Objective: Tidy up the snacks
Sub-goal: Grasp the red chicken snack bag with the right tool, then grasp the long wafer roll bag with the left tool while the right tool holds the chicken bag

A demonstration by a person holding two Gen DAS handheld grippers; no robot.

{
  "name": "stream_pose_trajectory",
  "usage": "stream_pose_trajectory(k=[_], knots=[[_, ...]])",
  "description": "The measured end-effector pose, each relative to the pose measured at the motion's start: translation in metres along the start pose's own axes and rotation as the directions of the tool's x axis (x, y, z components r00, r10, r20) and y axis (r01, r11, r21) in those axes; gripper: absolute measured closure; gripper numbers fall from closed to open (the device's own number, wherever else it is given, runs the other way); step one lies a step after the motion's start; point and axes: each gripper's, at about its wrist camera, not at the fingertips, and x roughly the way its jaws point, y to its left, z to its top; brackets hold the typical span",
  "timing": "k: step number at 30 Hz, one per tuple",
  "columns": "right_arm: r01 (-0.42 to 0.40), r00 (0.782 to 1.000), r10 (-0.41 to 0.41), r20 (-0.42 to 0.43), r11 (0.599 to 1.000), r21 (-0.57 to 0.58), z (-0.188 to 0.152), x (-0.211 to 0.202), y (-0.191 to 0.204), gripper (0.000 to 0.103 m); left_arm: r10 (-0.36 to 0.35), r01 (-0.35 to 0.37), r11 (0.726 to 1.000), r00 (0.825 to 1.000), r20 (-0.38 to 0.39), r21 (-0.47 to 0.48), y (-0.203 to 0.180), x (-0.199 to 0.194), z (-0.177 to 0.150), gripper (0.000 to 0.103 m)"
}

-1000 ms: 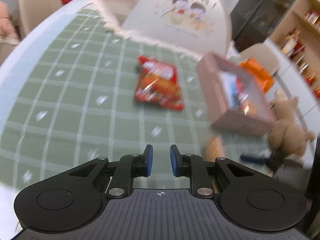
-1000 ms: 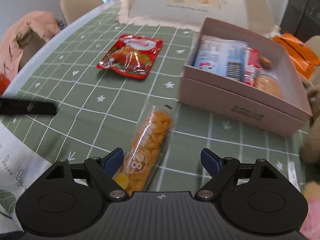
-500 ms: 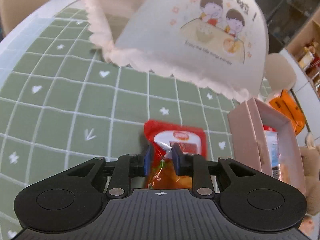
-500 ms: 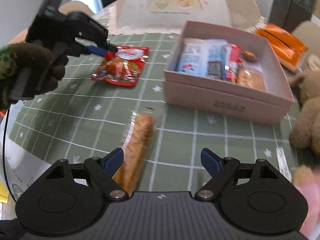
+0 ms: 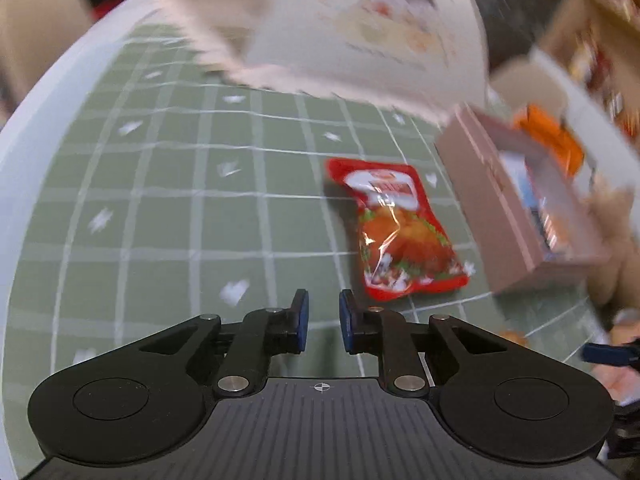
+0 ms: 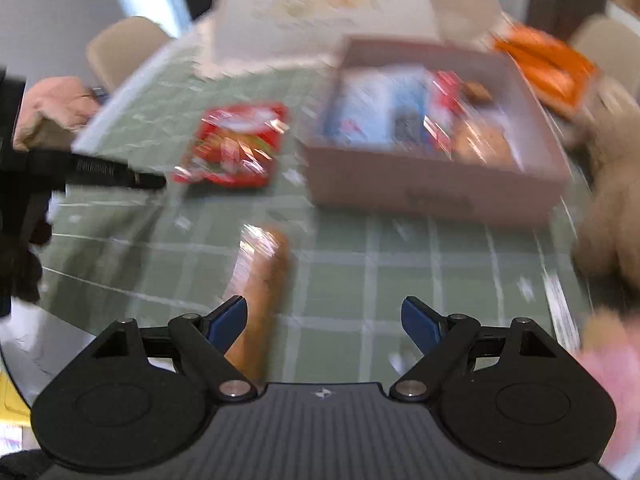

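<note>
Left gripper (image 5: 323, 322): jaws drawn to their narrowest, nothing between them; pads clear of the red pouch (image 5: 400, 228), which lies flat just ahead and to the right.
Right gripper (image 6: 323, 322): jaws wide, empty; orange snack stick (image 6: 262, 280) on the cloth beside the left finger, not clamped.
Done: pink box (image 6: 436, 184) already holding several packets.
Left, by judgement: pouch, stick, and perhaps the orange packet (image 6: 548, 64) beyond the box.
Surface: green grid tablecloth (image 5: 160, 200), white edge.
Further off: white mesh food cover (image 5: 360, 32), plush toy (image 6: 608, 216), beige chair (image 6: 120, 48), shelves, all blurred.
</note>
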Motion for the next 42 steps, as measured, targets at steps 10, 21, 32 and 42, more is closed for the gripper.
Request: stream_pose_trajectory(k=[10, 21, 32, 42], knots=[[-0.067, 0.998, 0.066, 0.014, 0.997, 0.029, 0.116, 0.093, 0.071, 0.018, -0.053, 0.073, 0.98, 0.992, 0.11, -0.184, 0.02, -0.075, -0.044, 0.082], [0.057, 0.993, -0.063, -0.098, 0.996, -0.062, 0.119, 0.144, 0.085, 0.024, -0.044, 0.064, 0.963, 0.996, 0.082, -0.264, 0.04, -0.092, -0.083, 0.082], [-0.104, 0.994, 0.106, 0.011, 0.987, -0.119, 0.067, 0.013, 0.055, 0.098, -0.172, 0.174, 0.977, 0.985, 0.023, -0.125, -0.025, -0.07, -0.079, 0.082], [0.092, 0.995, -0.094, 0.027, 0.994, 0.055, -0.014, -0.027, -0.044, 0.089, -0.151, 0.168, 0.977, 0.981, -0.125, 0.134, -0.139, -0.017, -0.081, 0.079]])
